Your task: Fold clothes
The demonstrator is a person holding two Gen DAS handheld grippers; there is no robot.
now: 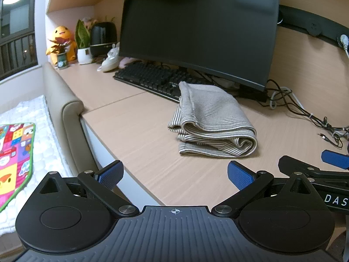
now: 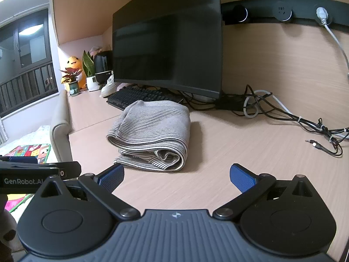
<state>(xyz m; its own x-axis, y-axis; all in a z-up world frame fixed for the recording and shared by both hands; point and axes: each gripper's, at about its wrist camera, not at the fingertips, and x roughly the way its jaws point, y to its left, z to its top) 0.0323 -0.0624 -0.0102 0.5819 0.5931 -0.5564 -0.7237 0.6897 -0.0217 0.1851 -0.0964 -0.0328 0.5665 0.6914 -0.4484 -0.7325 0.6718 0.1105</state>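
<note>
Striped garment (image 1: 212, 120), one piece, sits folded in a thick bundle mid-worktop (image 1: 139, 135), just in front of one keyboard (image 1: 152, 79) and one monitor (image 1: 196, 28). Both the left gripper (image 1: 174, 174) and the right gripper (image 2: 176, 175) hover on the near side of it, fingers spread and empty. To my eye the fold looks nearly finished; any last tidy should press the loose near layers flat, not tug them. Two potted plants (image 1: 82, 43) stand far left.

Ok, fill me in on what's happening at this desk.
A person holds two grippers over the desk. The striped garment lies folded in a compact bundle in front of the keyboard and monitor. The left gripper and right gripper are both open, hovering short of the cloth and touching nothing. The fold looks done.
</note>
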